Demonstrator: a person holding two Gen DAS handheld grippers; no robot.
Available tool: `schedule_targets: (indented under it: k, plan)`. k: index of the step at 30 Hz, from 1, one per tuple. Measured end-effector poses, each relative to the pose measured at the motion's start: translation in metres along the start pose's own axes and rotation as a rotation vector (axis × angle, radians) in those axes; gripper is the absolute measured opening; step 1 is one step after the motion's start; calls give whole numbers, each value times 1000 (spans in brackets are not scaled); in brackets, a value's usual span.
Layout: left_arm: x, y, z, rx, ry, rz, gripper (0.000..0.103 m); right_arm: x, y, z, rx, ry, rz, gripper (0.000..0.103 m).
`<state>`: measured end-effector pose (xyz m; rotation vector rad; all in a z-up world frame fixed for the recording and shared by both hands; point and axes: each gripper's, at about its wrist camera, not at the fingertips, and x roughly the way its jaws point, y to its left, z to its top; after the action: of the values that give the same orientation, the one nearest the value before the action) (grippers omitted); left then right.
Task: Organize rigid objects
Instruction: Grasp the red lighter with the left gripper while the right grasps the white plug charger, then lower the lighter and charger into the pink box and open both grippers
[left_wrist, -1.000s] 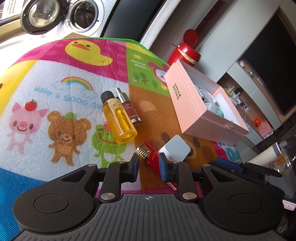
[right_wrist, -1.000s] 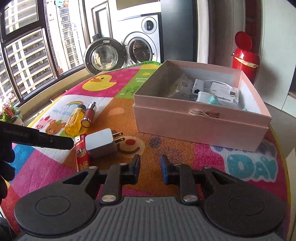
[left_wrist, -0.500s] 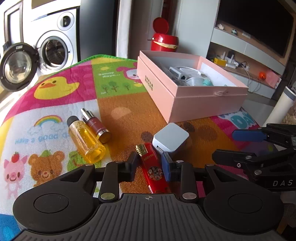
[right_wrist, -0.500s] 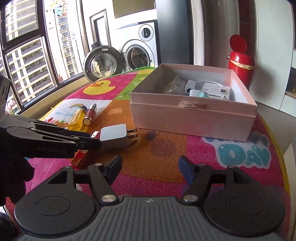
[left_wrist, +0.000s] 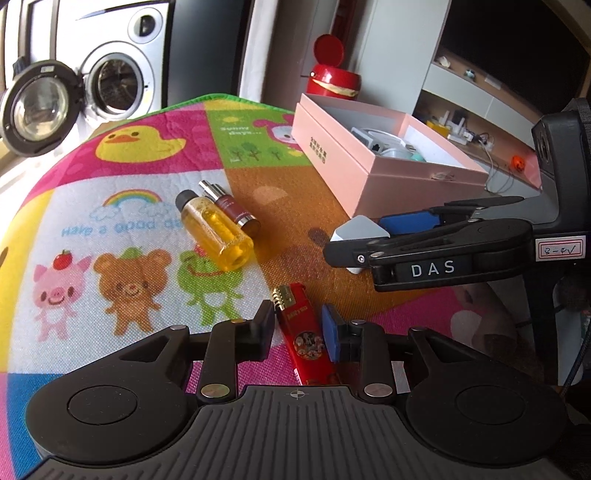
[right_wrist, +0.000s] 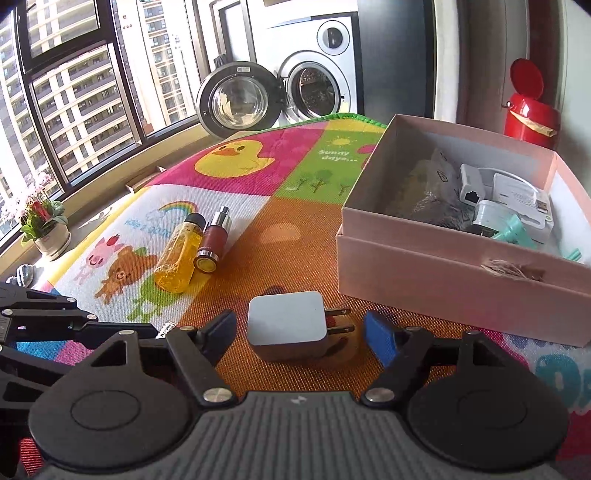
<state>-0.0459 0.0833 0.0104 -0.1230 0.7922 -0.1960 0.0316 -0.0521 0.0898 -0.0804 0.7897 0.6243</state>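
On the cartoon mat (left_wrist: 110, 206), a red lighter (left_wrist: 303, 339) lies between the fingertips of my left gripper (left_wrist: 298, 328). The jaws stand narrowly apart and the pads are not pressing it. A white plug charger (right_wrist: 286, 325) sits between the pads of my right gripper (right_wrist: 301, 328), whose jaws are opening and clear of it. The left wrist view shows that right gripper (left_wrist: 364, 236) reaching in from the right around the charger (left_wrist: 360, 229). A yellow oil bottle (left_wrist: 218, 232) and a small dark red bottle (left_wrist: 231, 206) lie side by side farther out.
An open pink box (right_wrist: 443, 273) holding adapters and cables stands to the right of the charger. Beyond the mat are a washing machine (right_wrist: 314, 85) with its door open, a red bin (right_wrist: 528, 110) and a flower pot (right_wrist: 51, 236) by the window.
My right gripper's jaws have spread wide and moved in around the charger. My left gripper has rolled level, and its jaws have parted slightly around the lighter.
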Motion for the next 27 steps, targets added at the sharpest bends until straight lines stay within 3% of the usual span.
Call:
schedule_targets:
  k: [4, 7, 11, 17, 22, 27]
  plan:
    - [-1, -7, -3, 36, -6, 24, 32, 1, 6, -2, -46, -8, -12, 74]
    - [-1, -12, -6, 88, -13, 39, 33, -2, 9, -5, -88, -11, -27, 59]
    - [-4, -13, -9, 94, -26, 30, 31, -14, 11, -7, -108, -8, -21, 59]
    - [-14, -19, -21, 146, -31, -44, 27, -64, 2, -25, -133, -45, -81, 59]
    - [-20, -37, -23, 219, -18, -101, 26, -115, -14, -42, -134, -109, -193, 59]
    - [-38, -60, -3, 284, -100, -164, 26, -159, -23, -45, -128, -195, -267, 59]
